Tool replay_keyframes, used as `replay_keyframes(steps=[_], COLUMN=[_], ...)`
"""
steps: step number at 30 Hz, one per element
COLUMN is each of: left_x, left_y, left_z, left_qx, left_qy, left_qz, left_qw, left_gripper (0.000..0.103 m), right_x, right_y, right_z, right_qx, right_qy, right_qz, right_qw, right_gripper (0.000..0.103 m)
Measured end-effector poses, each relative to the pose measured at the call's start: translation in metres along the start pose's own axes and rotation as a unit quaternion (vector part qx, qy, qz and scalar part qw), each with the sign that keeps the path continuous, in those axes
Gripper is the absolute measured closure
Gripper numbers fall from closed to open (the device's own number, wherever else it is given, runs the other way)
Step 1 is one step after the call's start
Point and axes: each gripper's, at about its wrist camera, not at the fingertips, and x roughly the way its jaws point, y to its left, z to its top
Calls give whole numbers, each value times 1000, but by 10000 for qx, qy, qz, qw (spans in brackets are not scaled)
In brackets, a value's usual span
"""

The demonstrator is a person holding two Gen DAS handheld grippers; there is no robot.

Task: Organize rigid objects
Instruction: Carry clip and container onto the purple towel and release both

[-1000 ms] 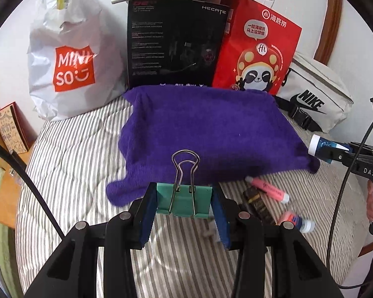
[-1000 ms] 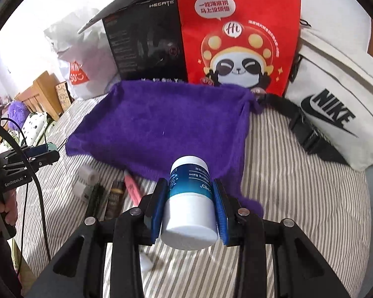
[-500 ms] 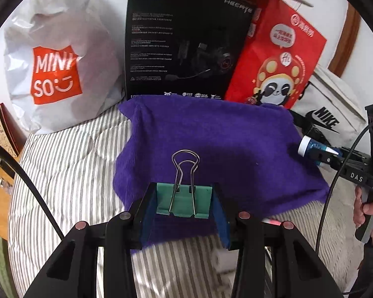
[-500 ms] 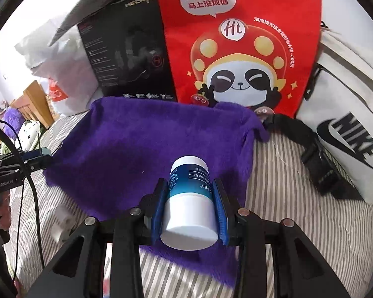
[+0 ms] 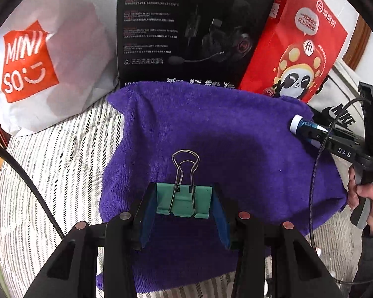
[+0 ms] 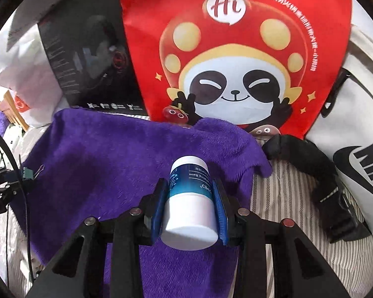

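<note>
In the left wrist view we see, at the upper left of the frame, a crinkled white plastic bag [image 5: 69, 49] with an orange logo patch. Right of it stands a flat black carton [image 5: 186, 24] with small white print, then a glossy red paper bag [image 5: 298, 49] printed with a panda. Below them a fuzzy purple towel [image 5: 211, 129] lies spread over a striped bedsheet [image 5: 49, 161]. At the lower centre our left gripper [image 5: 184, 206] tilts downward over the towel, its blue pads [image 5: 146, 211] narrowly set and pressed on the sides of a teal metal binder clip [image 5: 182, 202], whose wire loops point away from us. At the right edge a hand [image 5: 368, 198] grasps the handle of the other tool.

In the right wrist view our right gripper [image 6: 190, 206] sits at the lower centre, likewise angled down above the towel's right part. Its pads clamp a smooth cylindrical jar [image 6: 190, 198], white with a blue label band. To the right lies a white fabric bag [image 6: 360, 124] with a black strap.
</note>
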Motion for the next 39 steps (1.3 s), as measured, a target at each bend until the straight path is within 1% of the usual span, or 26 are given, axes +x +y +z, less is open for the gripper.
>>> replay_keyframes(steps=[3,8,15,19,23,25,27,28,29,30,31,32,33,35,37,39], left_x=[7,16,23,25,24,24,23,23,23,23,24,24,23,19,10,-2], left_y=[0,-2,-10,-16,-15,-15,-14,-16,-18,-21,-25,-28,-30,-27,-23,-25], left_z=[2,3,2,-1,-2,-3,-4,-6,-7,-9,-11,-13,-15,-17,-21,-26], left_qx=[41,135,355,548,571,584,551,563,596,627,679,723,703,522,317,328], left_qy=[57,161,238,202,153,111,69,58,58,59,80,84,78,119,97,33], left_qz=[41,118,353,540,544,537,549,555,558,562,541,577,612,497,347,347], left_qw=[10000,9997,9985,9968,9968,9968,9969,9969,9966,9964,9962,9957,9956,9973,9988,9989], left_gripper=[63,63,63,62,62,62,59,54,50,41,34,32,32,32,32,32], right_x=[1,6,18,20,19,19,16,14,11,7,1,-4,-12,-26,-40,-55], right_y=[4,11,11,11,10,10,11,11,12,14,15,14,12,9,6,4], right_z=[2,-2,-5,-4,-4,-4,-6,-7,-8,-8,-10,-11,-13,-17,-21,-27], right_qx=[-114,-408,-467,-494,-482,-479,-499,-498,-499,-500,-498,-469,-414,-289,-182,-84], right_qy=[30,218,554,631,663,668,659,669,701,711,665,620,558,450,378,307], right_qz=[-64,-197,-103,-71,-39,14,82,88,71,40,73,52,-10,66,32,-12], right_qw=[9999,9987,9973,9968,9966,9966,9965,9965,9963,9962,9965,9970,9976,9985,9991,9995], right_gripper=[67,67,67,67,65,62,55,53,48,43,41,35,32,31,31,31])
